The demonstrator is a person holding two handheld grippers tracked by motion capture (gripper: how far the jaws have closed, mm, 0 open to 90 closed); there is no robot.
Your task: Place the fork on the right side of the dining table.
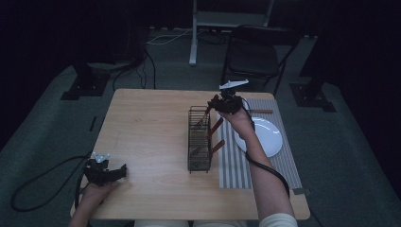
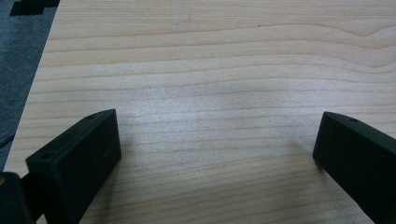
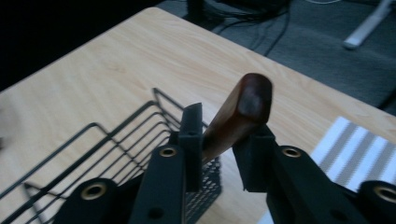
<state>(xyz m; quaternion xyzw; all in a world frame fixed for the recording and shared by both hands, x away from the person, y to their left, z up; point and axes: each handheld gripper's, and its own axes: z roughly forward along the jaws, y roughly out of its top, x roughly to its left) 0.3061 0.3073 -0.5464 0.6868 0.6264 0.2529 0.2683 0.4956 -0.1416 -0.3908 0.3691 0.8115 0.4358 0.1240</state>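
Step in hand, judged: lifting 1 utensil out of the caddy.

Nearest: idling the left tongs [image 1: 123, 170] at the near left corner of the worktop [image 1: 151, 123], jaws standing wide, nothing between them.

Farther out: clamping the right tongs [image 1: 212, 107] narrow on a wooden handle [image 3: 238, 116], at the far end of the wire basket [image 1: 190, 137]. Handle leaning, top end poking up past the pads; working end sitting down inside the basket.

Doing it well, as a judgement:
- Pulling along the handle's own lean, not straight up, so the lower end is not snagging on the wires.
- Gripping a little lower if slipping; the pads are biting close to the handle's top.
- Bringing the left tongs over to steady the basket, a light frame likely to be rising with the utensil.
- Steering clear of the 2 other handles [image 1: 216, 126] slanting out beside it.

Views compared:
- Right gripper view: showing both pads pressing the handle, and its rounded dark end.
- High view: showing the layout instead, with the striped mat [image 1: 231, 165] just right of the basket, the white plate [image 1: 269, 137] on it, and a folding chair [image 1: 253, 56] beyond the far edge.
- Left gripper view: showing bare wood grain between open jaws.
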